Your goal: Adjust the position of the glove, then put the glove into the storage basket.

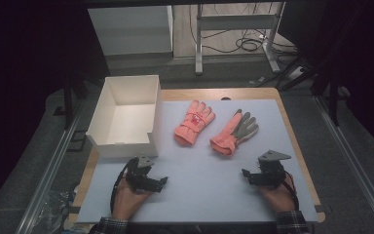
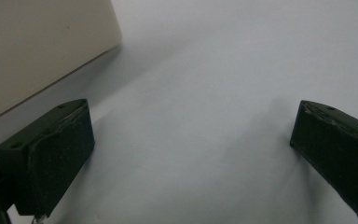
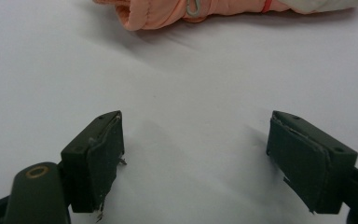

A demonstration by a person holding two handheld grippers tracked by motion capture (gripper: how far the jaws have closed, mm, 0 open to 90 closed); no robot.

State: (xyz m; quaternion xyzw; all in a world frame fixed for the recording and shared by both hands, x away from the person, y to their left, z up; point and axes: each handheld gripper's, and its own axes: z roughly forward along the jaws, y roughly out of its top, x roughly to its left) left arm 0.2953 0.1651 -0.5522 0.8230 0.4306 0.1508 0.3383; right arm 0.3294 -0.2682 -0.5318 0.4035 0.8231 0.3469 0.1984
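On white mat (image 1: 204,165): box (image 1: 126,114), two gloves (image 1: 194,122); both claws spread, empty.

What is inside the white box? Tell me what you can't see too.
The box looks empty: its pale floor and inner walls show bare in the high view. The strip of floor just behind the near wall is hidden by that wall, so something flat there cannot be ruled out.
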